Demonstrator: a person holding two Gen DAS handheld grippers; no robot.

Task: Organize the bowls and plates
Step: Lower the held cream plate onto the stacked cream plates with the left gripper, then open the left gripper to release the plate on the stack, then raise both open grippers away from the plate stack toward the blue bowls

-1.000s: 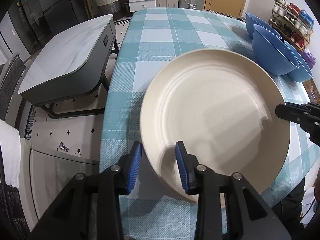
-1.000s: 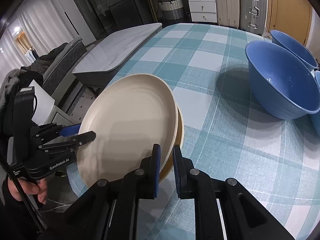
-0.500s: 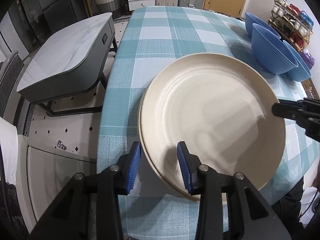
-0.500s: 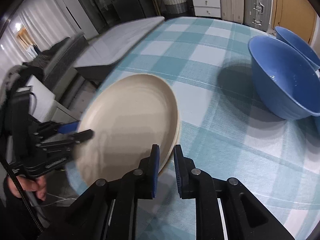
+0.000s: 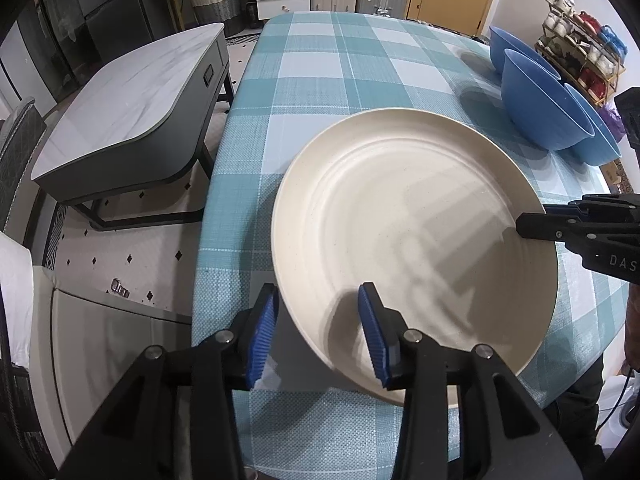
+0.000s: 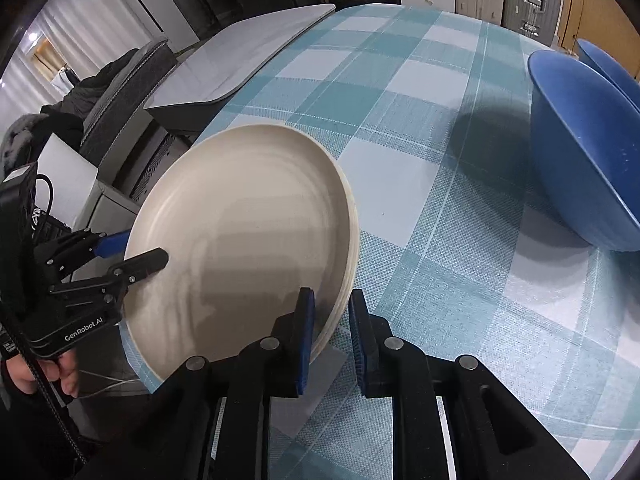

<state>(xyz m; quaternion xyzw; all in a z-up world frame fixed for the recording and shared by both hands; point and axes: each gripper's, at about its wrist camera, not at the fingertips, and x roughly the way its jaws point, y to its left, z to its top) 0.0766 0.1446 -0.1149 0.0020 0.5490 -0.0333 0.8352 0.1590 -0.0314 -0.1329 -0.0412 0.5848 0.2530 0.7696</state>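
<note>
The table (image 5: 360, 64), under a teal and white checked cloth, fills most of both views, its near edge running down the left of the left wrist frame. A low grey side table (image 5: 120, 112) stands on the floor in the upper left there. The cream plate (image 5: 400, 240) lies flat in the middle to lower right of that frame; in the right wrist view the plate (image 6: 240, 240) sits left of centre on top of at least one more plate, whose edges show in layers at its right rim. Three blue bowls (image 5: 540, 108) stand in a row at the upper right, well apart from the plates; the nearest bowl (image 6: 580, 160) fills the right edge of the right wrist view. The left gripper (image 5: 316, 332) straddles the plate's near rim with its jaws opening, blue pads clear of the rim on both sides. The right gripper (image 6: 330, 332) straddles the opposite rim, narrowly apart, and whether its pads press the stack I cannot tell
</note>
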